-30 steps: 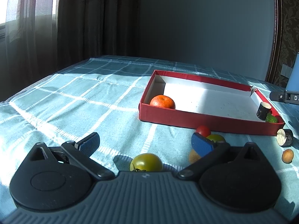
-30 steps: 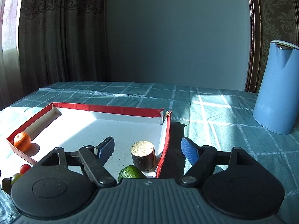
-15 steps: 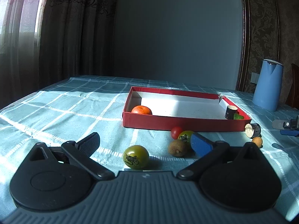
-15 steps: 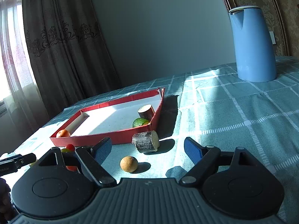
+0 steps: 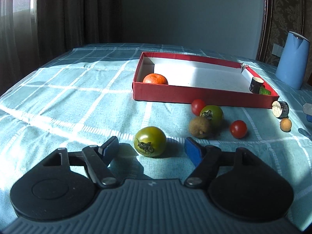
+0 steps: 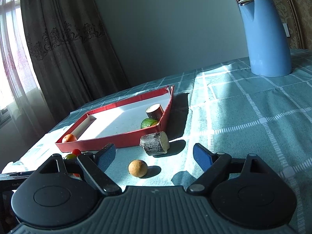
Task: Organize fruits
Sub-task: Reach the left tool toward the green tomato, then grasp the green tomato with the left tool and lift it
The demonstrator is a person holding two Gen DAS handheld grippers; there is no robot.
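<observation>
Surface: checked teal tablecloth (image 5: 78, 97), sunlit.
Left gripper (image 5: 152, 146): I hold it wide open, empty.
Green tomato (image 5: 149, 141): lower centre, between my fingers.
Right gripper (image 6: 154, 156): open, empty.
Red box (image 5: 195, 92): upper right.

An orange (image 5: 155, 78) is sitting in the red tray's (image 5: 202, 94) corner, a lime (image 6: 148, 123) lying opposite. Green tomatoes (image 5: 149, 141), cherry tomatoes (image 5: 238, 129) and a kiwi (image 5: 199, 127) are lying before the tray.
</observation>
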